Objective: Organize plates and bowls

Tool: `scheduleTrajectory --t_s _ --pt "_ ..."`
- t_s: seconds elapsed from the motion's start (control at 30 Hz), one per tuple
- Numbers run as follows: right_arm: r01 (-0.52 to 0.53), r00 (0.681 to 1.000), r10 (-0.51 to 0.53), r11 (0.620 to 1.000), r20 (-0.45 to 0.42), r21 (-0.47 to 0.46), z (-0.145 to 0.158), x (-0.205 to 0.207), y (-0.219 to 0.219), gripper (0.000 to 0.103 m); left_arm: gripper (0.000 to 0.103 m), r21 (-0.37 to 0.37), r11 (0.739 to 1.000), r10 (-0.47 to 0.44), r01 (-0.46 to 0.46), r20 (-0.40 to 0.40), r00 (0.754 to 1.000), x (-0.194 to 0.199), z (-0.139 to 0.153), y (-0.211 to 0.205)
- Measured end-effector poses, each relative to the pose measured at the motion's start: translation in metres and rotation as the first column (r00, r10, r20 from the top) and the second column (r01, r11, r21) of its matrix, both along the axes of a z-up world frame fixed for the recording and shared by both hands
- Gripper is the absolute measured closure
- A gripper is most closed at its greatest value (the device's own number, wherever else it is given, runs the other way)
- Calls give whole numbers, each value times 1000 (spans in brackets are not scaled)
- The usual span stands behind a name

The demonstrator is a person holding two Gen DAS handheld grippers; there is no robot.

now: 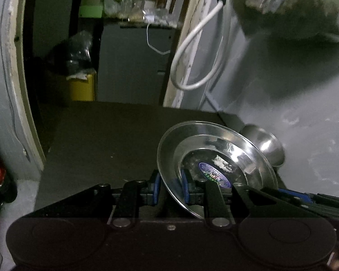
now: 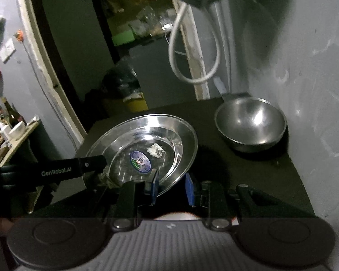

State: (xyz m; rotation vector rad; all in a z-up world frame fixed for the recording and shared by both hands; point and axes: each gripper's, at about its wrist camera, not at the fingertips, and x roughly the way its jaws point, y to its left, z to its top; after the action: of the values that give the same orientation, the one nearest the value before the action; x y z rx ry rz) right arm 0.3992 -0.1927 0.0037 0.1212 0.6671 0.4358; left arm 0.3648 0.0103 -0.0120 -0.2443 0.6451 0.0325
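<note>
A steel plate (image 1: 214,153) with a blue round sticker is tilted above the dark table. My left gripper (image 1: 170,188) is shut on the plate's rim, one blue pad on each side. In the right wrist view the plate (image 2: 147,142) is held up at its left edge by the left gripper's black body (image 2: 56,171). My right gripper (image 2: 173,188) is open, its jaws straddling the plate's near right rim without clamping it. A steel bowl (image 2: 250,124) stands upright on the table at the back right, against the wall; it also shows in the left wrist view (image 1: 266,144).
The dark table (image 2: 248,176) ends at a grey wall (image 2: 316,90) on the right. A white cable loop (image 2: 192,67) hangs behind the table. A doorway with a yellow bin (image 1: 81,85) is beyond. A side shelf with bottles (image 2: 9,122) is at the left.
</note>
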Motion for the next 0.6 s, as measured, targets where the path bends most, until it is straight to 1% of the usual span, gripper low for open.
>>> scheduleTrajectory --t_s 0.2,0.37,0.47,0.6 --pt "-6 997 6 1000 73 3 21 -39 11 75 81 0 1000 -7 7 67 998 -39 19 9" --pt "-22 991 20 1000 131 16 35 -73 18 75 81 33 999 -42 38 136 990 -76 33 18" --pt "-23 988 20 1000 151 17 40 -92 25 75 80 56 997 -55 47 159 986 -95 38 23" --pt "-24 987 22 1000 157 13 43 -112 36 75 80 65 996 -65 55 164 984 -113 41 33"
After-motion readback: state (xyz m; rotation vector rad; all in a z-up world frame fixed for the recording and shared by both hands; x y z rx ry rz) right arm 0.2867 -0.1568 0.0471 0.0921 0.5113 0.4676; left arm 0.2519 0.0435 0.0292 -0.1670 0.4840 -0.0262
